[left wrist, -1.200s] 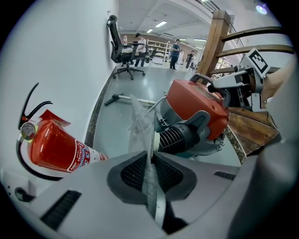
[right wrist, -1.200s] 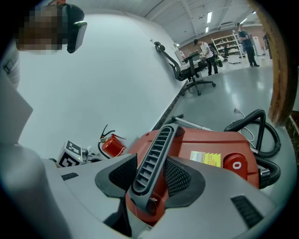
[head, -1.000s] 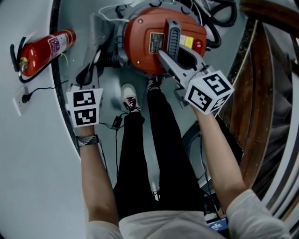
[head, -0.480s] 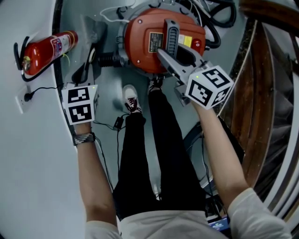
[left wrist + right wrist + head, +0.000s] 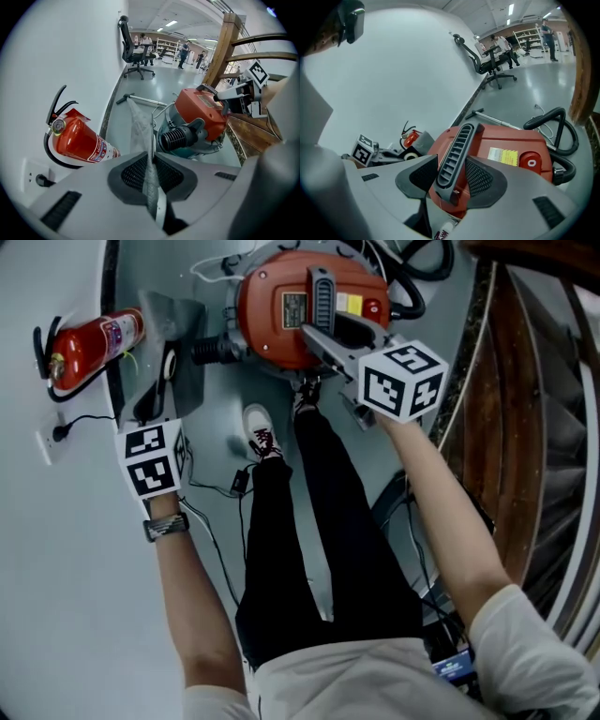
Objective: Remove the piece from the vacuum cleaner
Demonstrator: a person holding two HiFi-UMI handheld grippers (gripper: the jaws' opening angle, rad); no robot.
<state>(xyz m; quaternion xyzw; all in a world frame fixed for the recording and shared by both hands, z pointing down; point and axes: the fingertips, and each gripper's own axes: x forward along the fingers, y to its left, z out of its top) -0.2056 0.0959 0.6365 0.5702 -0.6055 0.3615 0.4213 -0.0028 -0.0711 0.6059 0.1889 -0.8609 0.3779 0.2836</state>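
The red vacuum cleaner (image 5: 281, 310) stands on the grey floor, and my right gripper (image 5: 323, 334) is shut on its black ribbed handle (image 5: 457, 150). Left of it, my left gripper (image 5: 155, 399) is shut on a flat grey bag-like piece (image 5: 173, 334) with a round collar. This piece hangs free of the vacuum. In the left gripper view the piece (image 5: 140, 126) runs edge-on between the pads, with the vacuum's black ribbed inlet (image 5: 176, 138) bare beyond it.
A red fire extinguisher (image 5: 89, 338) leans at the white wall, near a socket with a plug (image 5: 47, 437). A black hose (image 5: 417, 277) coils behind the vacuum. A wooden stair rail (image 5: 525, 381) runs along the right. The person's legs and shoes (image 5: 261, 437) stand just before the vacuum.
My left gripper has lifted and drawn the grey piece leftward, away from the vacuum's inlet. My right gripper has stayed shut on the handle.
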